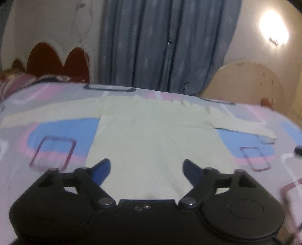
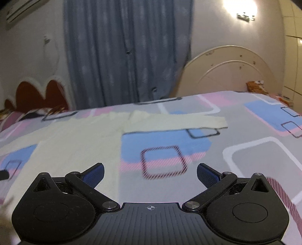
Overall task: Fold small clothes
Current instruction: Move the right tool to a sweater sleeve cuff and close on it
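Bedroom walls, pale and plain, close off the far side of a bed whose patterned sheet of grey, pink and blue blocks carries the work. On that sheet a small pale cream long-sleeved top lies spread flat, body toward the cameras, both sleeves stretched out sideways, neckline at the far end. In the left wrist view it fills the middle of the bed; in the right wrist view it sits to the left, with one sleeve reaching across the blue patch to the right.

The left gripper hovers over the near hem of the top, its blue-padded fingers standing well apart with nothing between them; they touch no cloth. The right gripper hangs over bare sheet just beside the top's side edge, jaws spread wide and empty too. A dark tip at the right edge of the left view is too small to identify.

Behind the bed hang long blue-grey curtains. A dark red scalloped headboard stands at the left, with striped bedding below it. A cream arched board rises at the right, and a bright wall lamp glares above
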`<state>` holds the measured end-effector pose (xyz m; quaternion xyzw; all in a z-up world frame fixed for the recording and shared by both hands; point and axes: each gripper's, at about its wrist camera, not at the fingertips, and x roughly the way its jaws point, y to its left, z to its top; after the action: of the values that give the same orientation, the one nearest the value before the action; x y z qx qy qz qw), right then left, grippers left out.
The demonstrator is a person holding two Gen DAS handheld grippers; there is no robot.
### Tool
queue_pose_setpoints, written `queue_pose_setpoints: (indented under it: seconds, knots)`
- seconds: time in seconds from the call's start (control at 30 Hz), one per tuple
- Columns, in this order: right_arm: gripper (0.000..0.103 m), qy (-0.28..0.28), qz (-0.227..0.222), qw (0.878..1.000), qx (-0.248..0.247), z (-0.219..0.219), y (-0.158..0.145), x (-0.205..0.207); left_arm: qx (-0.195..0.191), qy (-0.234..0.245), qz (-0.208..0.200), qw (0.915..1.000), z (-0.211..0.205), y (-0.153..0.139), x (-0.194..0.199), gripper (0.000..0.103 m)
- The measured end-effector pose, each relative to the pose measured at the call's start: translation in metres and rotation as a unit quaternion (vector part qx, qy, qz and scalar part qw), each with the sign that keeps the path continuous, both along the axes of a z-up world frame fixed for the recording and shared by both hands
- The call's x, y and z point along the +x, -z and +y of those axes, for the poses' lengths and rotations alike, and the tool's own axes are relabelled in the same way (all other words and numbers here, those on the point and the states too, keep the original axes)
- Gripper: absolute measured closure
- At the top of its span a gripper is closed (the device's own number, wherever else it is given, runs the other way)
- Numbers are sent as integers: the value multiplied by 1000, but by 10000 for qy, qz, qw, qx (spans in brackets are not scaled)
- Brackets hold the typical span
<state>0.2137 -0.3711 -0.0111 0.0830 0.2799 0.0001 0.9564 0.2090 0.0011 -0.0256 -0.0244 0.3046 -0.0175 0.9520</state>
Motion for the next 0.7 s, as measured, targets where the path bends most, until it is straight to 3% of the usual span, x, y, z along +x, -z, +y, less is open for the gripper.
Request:
queue_pose_setpoints:
  seconds: [0.13, 0.2, 0.4, 0.47, 0.5, 0.7]
  knots:
    - [4, 307, -46, 9994, 163, -31, 14, 59, 147, -56, -47, 9999, 3, 14, 52, 31]
    - [50, 434, 63, 9985, 331, -51, 25, 94, 202, -200, -54, 9996, 5, 21, 75, 32]
    - [52, 1286, 70, 9886, 773, -127, 65, 178, 419, -366, 100, 9984, 9, 43, 134, 32]
    - [62, 1537, 117, 9839, 901, -150, 79, 198, 502, -355, 168, 9980, 9, 48, 145, 32]
    - [66, 1659, 148, 9814, 952, -160, 86, 205, 536, -344, 211, 9977, 8, 51, 149, 32]
    - [68, 2158, 397, 9638, 1512, -216, 118, 227, 646, -279, 373, 9968, 3, 67, 172, 32]
